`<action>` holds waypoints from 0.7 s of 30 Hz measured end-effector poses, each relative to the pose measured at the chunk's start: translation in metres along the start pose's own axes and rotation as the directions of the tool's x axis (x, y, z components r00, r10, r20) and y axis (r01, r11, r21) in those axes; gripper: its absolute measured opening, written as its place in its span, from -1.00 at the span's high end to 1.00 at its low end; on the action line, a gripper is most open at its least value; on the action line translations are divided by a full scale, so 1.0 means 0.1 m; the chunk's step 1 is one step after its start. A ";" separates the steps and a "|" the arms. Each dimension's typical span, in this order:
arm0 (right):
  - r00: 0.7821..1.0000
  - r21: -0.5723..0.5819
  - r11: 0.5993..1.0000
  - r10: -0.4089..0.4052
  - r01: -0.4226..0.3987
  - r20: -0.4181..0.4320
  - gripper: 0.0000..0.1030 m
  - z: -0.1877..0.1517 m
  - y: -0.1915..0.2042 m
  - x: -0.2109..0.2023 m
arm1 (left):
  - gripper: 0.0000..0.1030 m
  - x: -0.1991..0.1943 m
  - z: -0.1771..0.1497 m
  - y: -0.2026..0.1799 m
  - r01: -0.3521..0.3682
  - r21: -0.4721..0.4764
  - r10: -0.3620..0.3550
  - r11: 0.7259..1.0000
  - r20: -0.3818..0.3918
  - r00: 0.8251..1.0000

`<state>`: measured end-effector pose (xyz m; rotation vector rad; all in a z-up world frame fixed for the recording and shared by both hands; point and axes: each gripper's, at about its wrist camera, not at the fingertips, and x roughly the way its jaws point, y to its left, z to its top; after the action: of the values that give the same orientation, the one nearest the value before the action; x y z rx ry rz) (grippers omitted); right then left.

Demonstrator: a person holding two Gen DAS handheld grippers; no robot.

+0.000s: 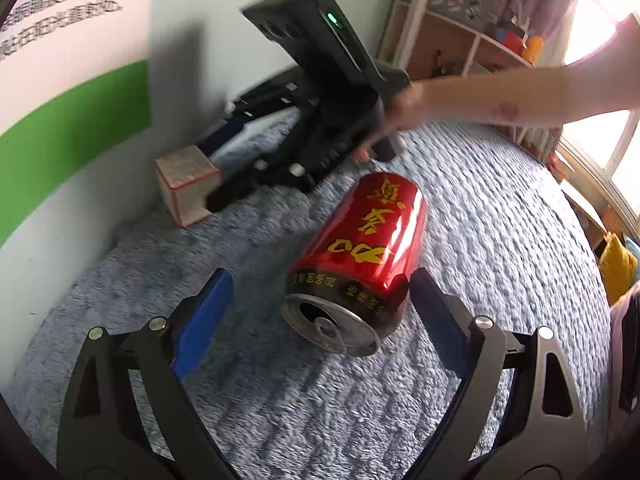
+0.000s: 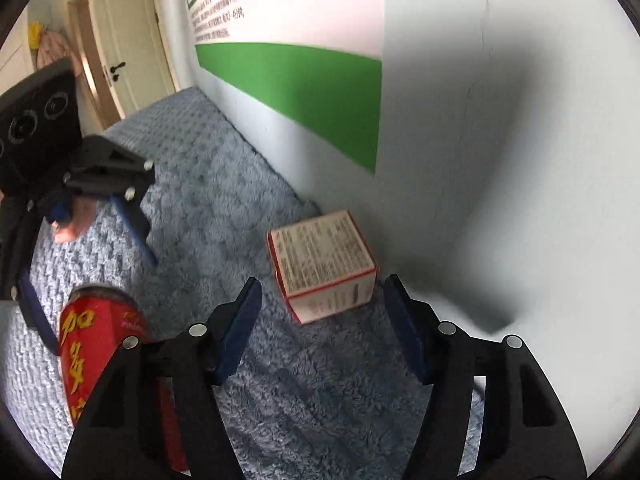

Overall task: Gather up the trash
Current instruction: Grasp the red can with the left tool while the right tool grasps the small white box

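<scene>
Left claw [image 1: 320, 316] spread wide around the red can [image 1: 360, 256] lying on the blue blanket [image 1: 500, 208] — ready to pinch. Right claw [image 2: 320, 320] apart, framing the small box [image 2: 324, 264] by the wall [image 2: 500, 120].

Both wrist views tilt down, close over one blanket [image 1: 480, 208].

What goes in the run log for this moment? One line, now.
left gripper: open, straddling red can lying on blanket | right gripper: open before small box by wall
</scene>
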<state>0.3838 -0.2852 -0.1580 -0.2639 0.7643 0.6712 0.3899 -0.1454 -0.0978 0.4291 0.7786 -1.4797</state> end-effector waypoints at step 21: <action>0.999 0.003 0.999 -0.047 0.047 -0.004 0.07 0.04 0.30 -0.59 | -0.21 -0.42 0.07 -0.34 -0.050 -0.048 0.053 0.998 0.057 0.997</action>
<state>0.3356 -0.2873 -0.1124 -0.2799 0.7605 0.6248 0.3612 -0.1224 -0.0568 0.3669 0.7486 -1.4173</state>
